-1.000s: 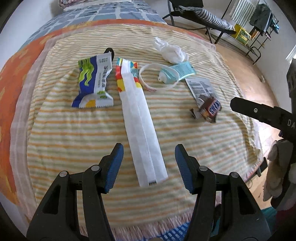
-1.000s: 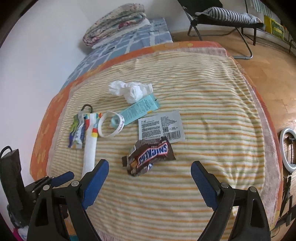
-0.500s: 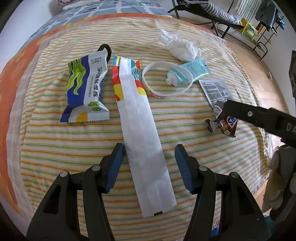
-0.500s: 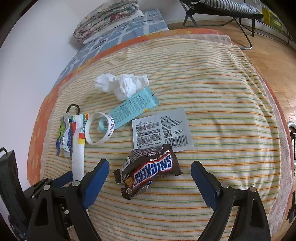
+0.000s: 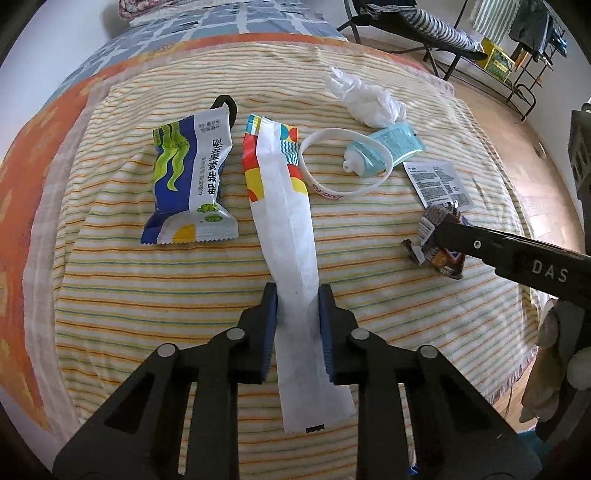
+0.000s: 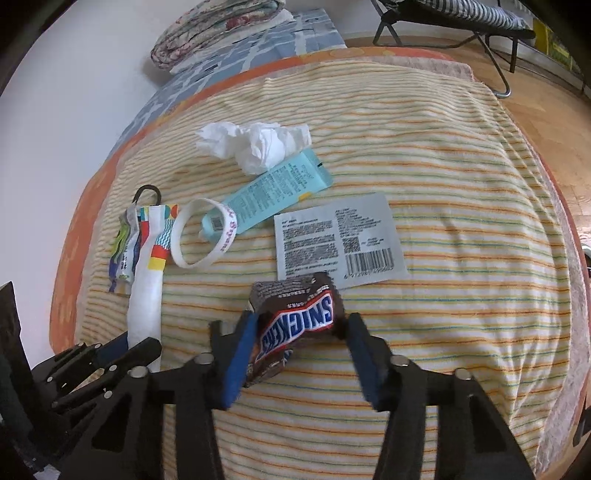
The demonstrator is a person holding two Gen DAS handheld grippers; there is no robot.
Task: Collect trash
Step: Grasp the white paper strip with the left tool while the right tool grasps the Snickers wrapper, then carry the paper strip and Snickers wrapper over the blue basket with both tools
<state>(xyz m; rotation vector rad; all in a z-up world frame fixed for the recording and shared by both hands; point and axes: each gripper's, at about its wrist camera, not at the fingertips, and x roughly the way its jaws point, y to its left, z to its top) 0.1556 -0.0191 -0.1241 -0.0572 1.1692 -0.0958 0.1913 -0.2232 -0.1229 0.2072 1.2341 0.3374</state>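
Trash lies on a striped blanket (image 5: 147, 314) on a bed. My left gripper (image 5: 297, 295) is shut on a long white paper sleeve (image 5: 291, 206) with a coloured end; the sleeve (image 6: 146, 280) also shows in the right wrist view. My right gripper (image 6: 299, 328) is shut on a brown Snickers wrapper (image 6: 295, 321), which crumples between the pads. In the left wrist view the right gripper's arm (image 5: 517, 254) covers part of the wrapper (image 5: 432, 236).
A blue-and-white snack bag (image 5: 188, 177), a white wristband (image 5: 343, 162), a teal tube (image 5: 384, 146), a crumpled tissue (image 5: 365, 99) and a grey printed sachet (image 6: 340, 240) lie on the blanket. A folding chair (image 5: 413, 22) stands beyond the bed on the wood floor.
Both grippers moved forward and down and closed. The left one closed on the paper sleeve, the right one on the Snickers wrapper, which crumpled.
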